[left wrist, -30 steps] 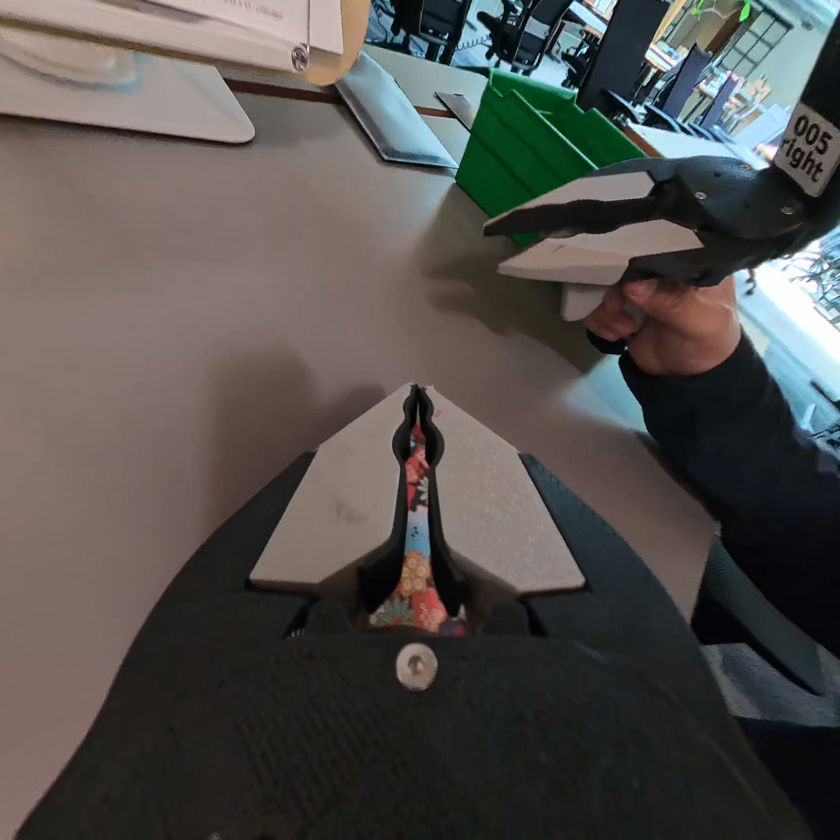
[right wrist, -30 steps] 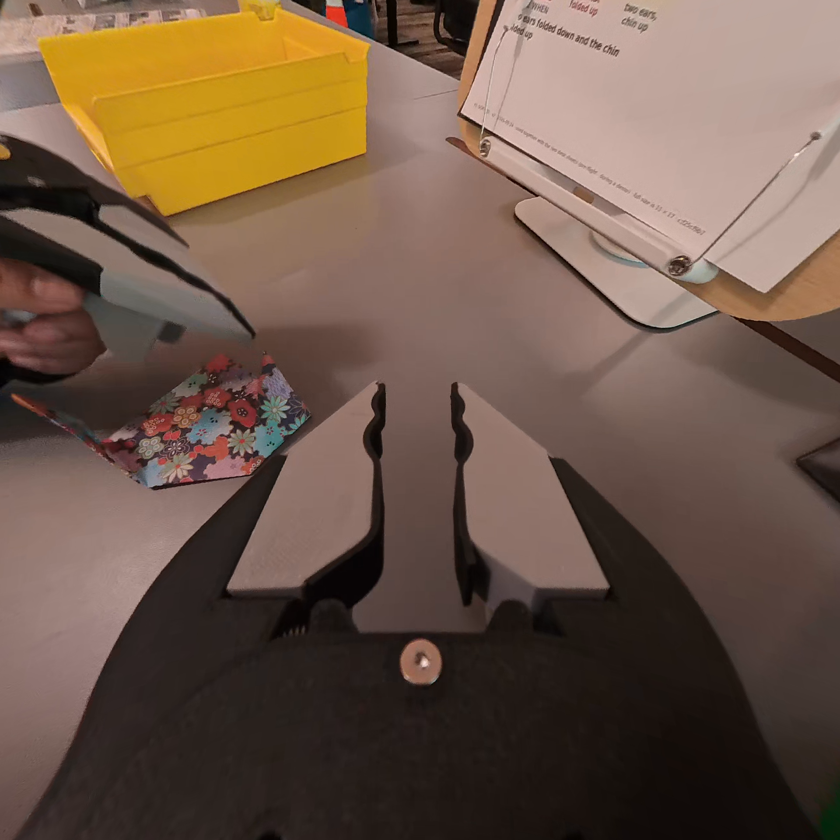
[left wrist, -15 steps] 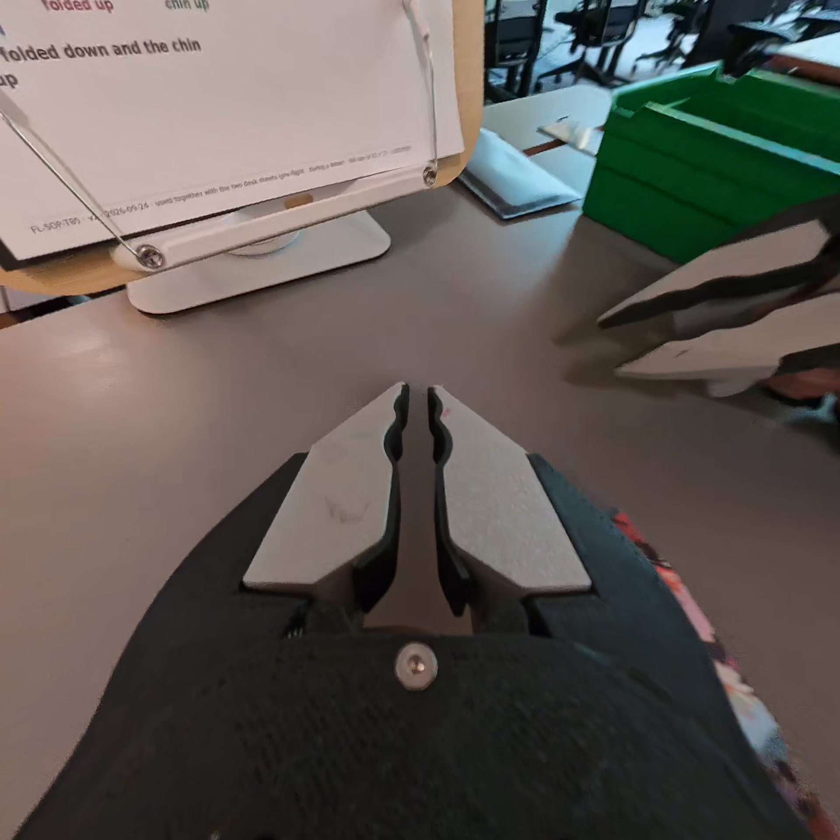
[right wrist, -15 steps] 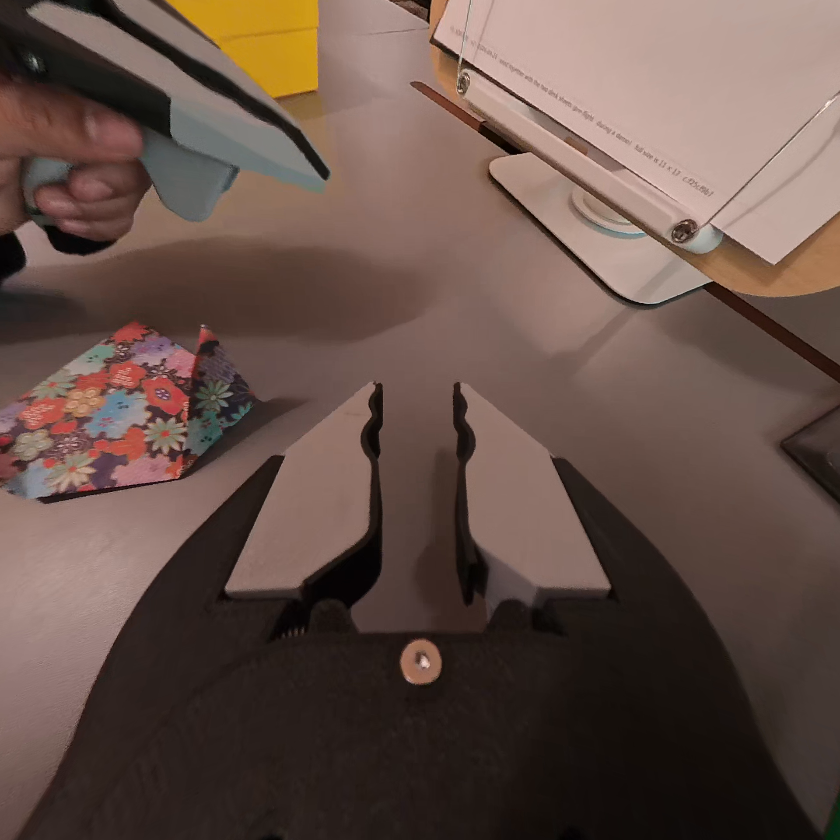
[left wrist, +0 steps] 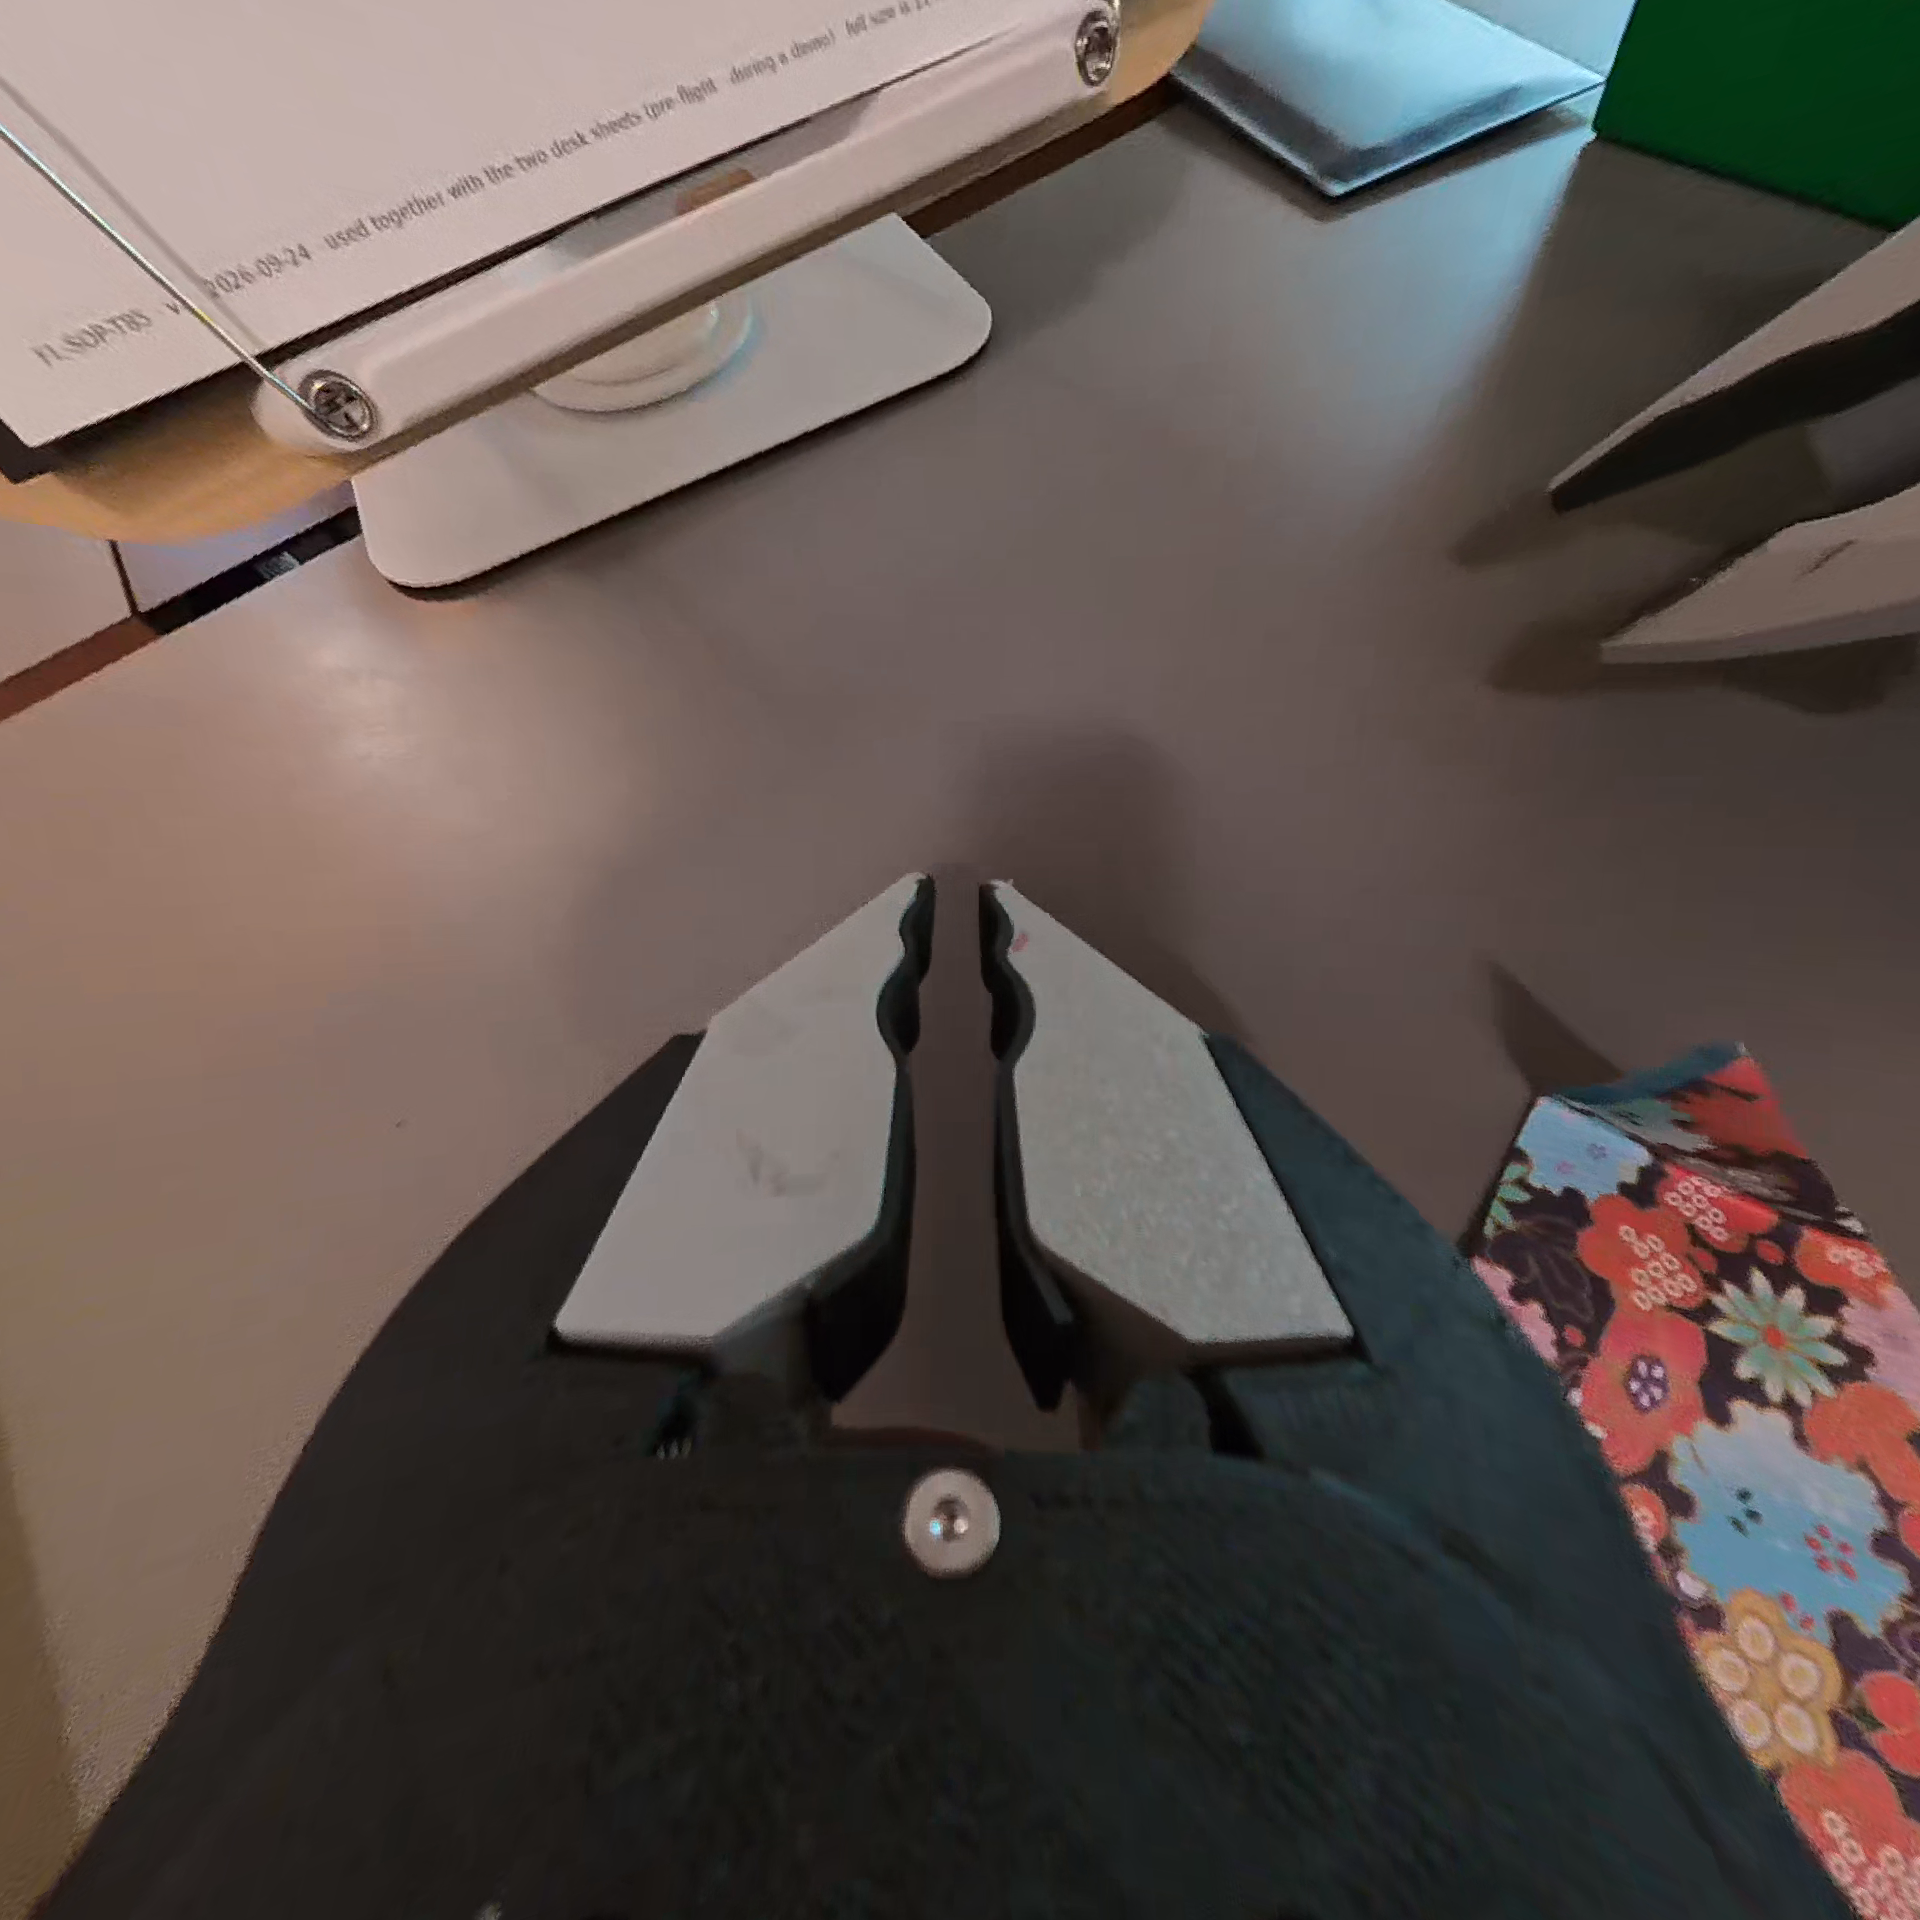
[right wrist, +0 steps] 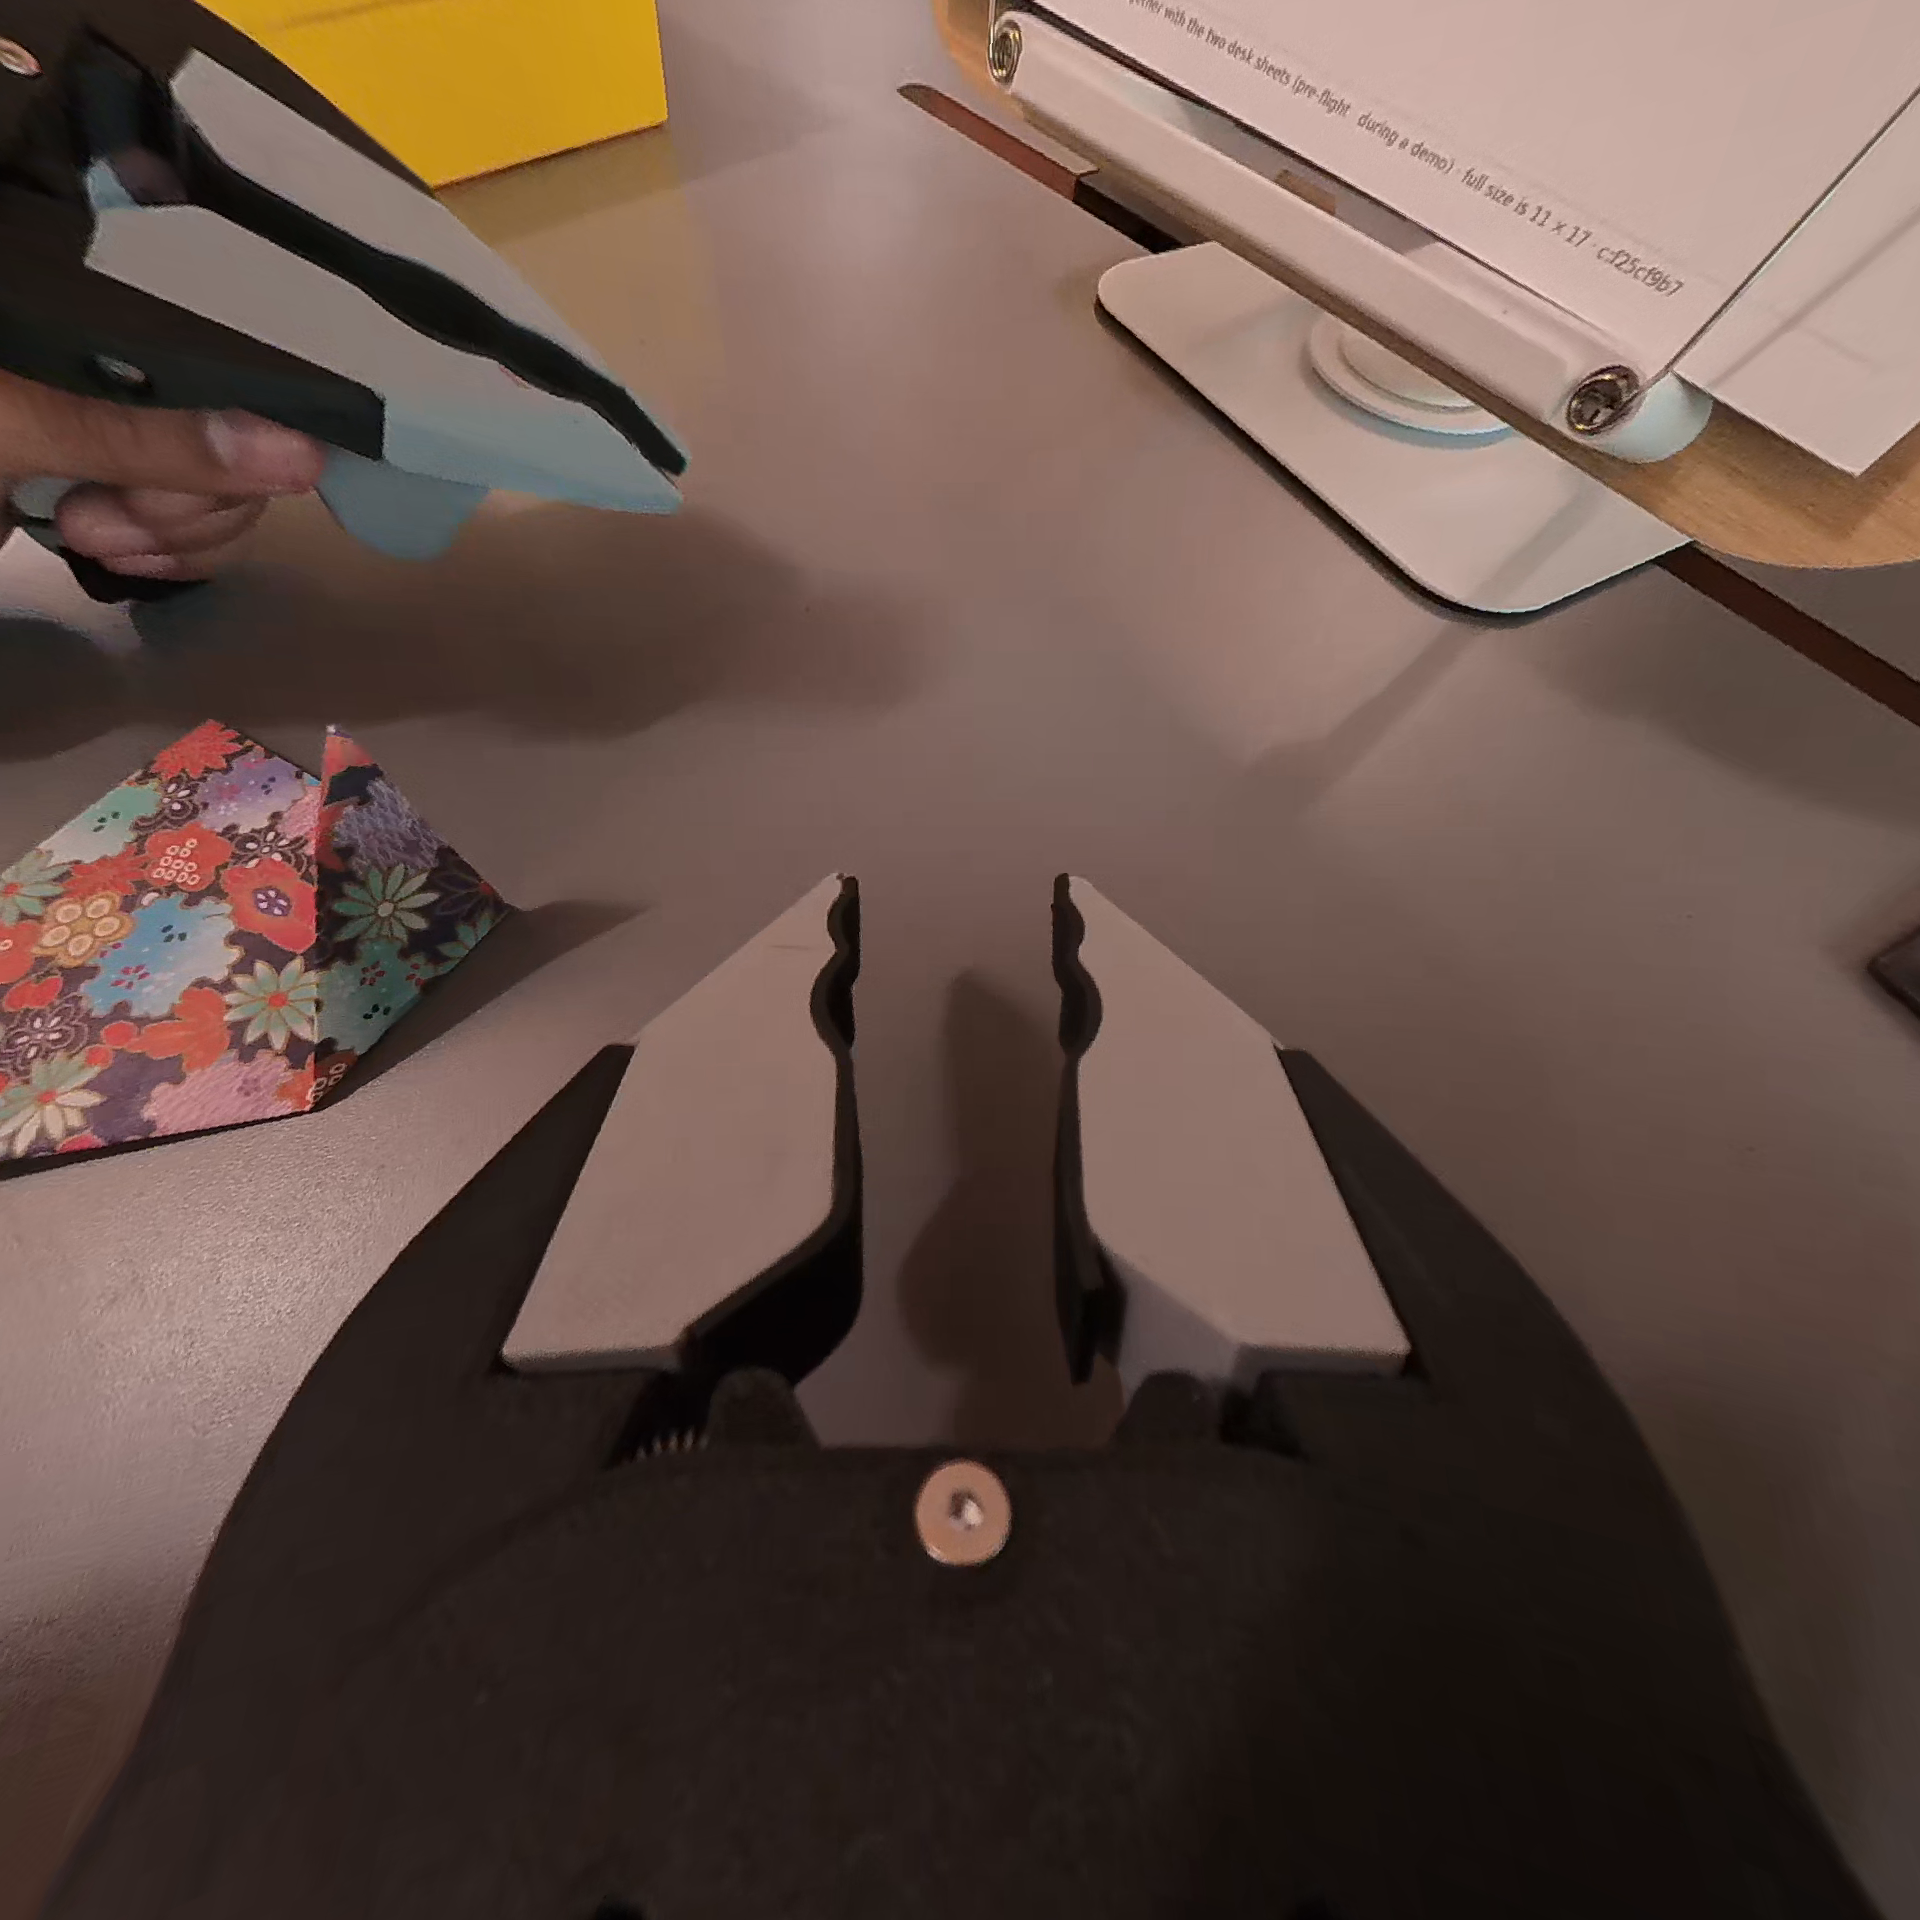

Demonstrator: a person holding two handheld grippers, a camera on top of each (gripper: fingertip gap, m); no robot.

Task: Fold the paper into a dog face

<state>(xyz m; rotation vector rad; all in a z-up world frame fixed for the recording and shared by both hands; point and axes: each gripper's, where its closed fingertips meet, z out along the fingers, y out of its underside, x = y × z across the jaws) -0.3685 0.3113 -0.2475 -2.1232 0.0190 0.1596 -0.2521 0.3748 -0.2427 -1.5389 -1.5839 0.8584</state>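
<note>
— How did our fingers stand?
— Our left gripper [left wrist: 956, 891] was narrowly parted, our right gripper [right wrist: 954, 891] spread wider, both empty.
— And the flower-patterned folded paper [right wrist: 197, 956]?
— We saw it on the grey table [right wrist: 1039, 665], left of the right gripper, untouched.

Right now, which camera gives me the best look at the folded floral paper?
The right wrist view: the floral paper lies on the grey table left of the open right tongs, showing its folded flap and raised point. The left wrist view catches only one strip of it at the right edge, partly behind the left tongs.
</note>
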